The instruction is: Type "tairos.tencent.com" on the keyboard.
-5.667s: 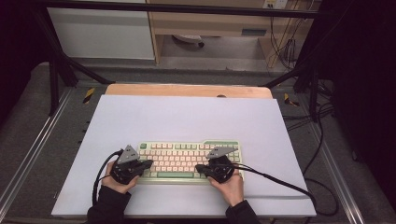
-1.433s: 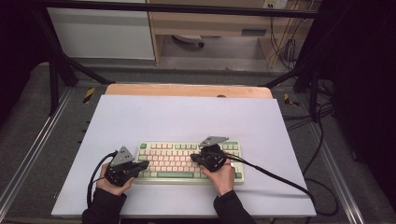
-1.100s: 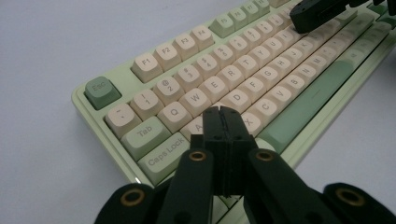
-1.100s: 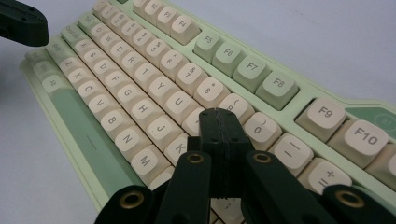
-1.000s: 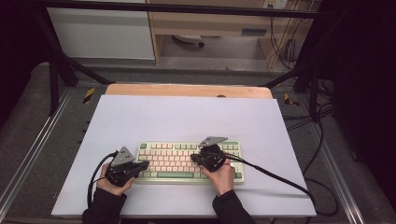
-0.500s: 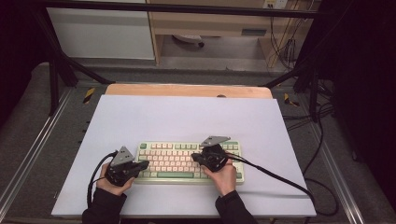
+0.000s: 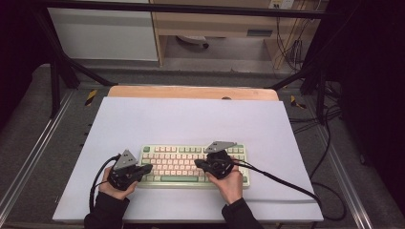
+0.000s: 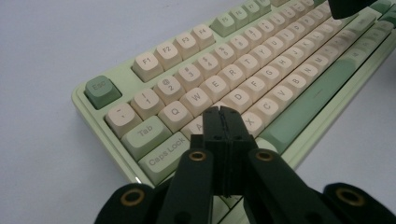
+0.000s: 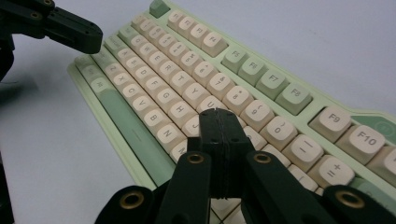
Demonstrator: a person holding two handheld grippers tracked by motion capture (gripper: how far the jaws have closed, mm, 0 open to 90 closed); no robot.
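- Two grippers sit over one keyboard (image 7: 193, 166), which lies on the pale mat (image 7: 191, 119) at about 6 o'clock of the table, close to the person's edge and square to it.
- Left gripper (image 8: 220, 114): jaws pressed flat together with nothing between them. The joined tip acts as a single blunt finger, poised at the keyboard's 9 o'clock end, just above the A key beside Caps Lock; whether it touches the cap I cannot tell.
- Right gripper (image 9: 218, 116): jaws likewise closed tight and empty, the tip over the letter keys toward the 3 o'clock half, near the row under the number keys. From above, it (image 7: 198, 164) points inward from the hand (image 7: 230, 183).
- Closing the jaws makes sense for pressing single keys: a narrow tip strikes one cap without catching its neighbours, and one gripper per half mirrors a typist's posture.
- Left hand (image 7: 114, 187) rests at the board's left corner, its gripper (image 7: 145, 168) angled toward 3 o'clock.
- Keyboard look: light green case, cream letter and number caps, darker green Esc (image 8: 99, 88), function-key groups and spacebar (image 8: 317, 98); compact layout, caps sculpted and clean, legends readable.
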